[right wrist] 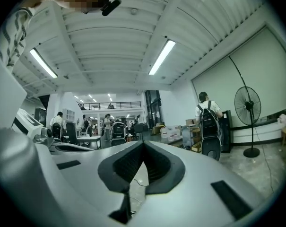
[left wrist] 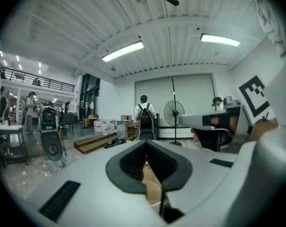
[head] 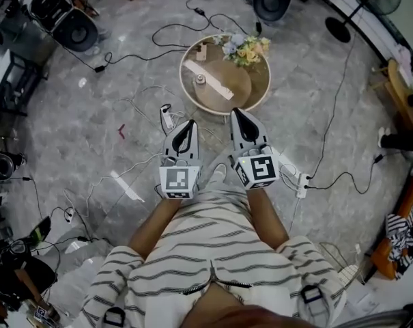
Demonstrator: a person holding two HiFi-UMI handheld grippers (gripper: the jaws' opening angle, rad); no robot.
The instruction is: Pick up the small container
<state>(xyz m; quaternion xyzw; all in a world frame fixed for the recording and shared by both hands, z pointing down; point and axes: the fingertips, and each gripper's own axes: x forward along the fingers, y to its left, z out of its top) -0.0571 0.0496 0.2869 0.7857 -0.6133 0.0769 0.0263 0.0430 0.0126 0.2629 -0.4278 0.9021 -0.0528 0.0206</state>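
Observation:
The small container [head: 200, 79], a little white pot, stands on the left part of a round wooden table [head: 255, 87] in the head view. A pale flat strip [head: 216, 86] lies beside it and a flower bunch [head: 246, 48] sits at the table's far edge. My left gripper [head: 190, 124] is held near the table's front edge, shut and empty. To its right, my right gripper [head: 237, 113] points at the table's rim, also shut and empty. In the gripper views both pairs of jaws meet, left gripper [left wrist: 145, 144] and right gripper [right wrist: 143, 144]. The container is hidden in both.
Cables run all over the grey floor around the table, and a power strip [head: 302, 183] lies at the right. A black round machine [head: 75, 29] stands far left, a standing fan [head: 343, 26] far right. A person with a backpack [left wrist: 145, 119] stands in the distance.

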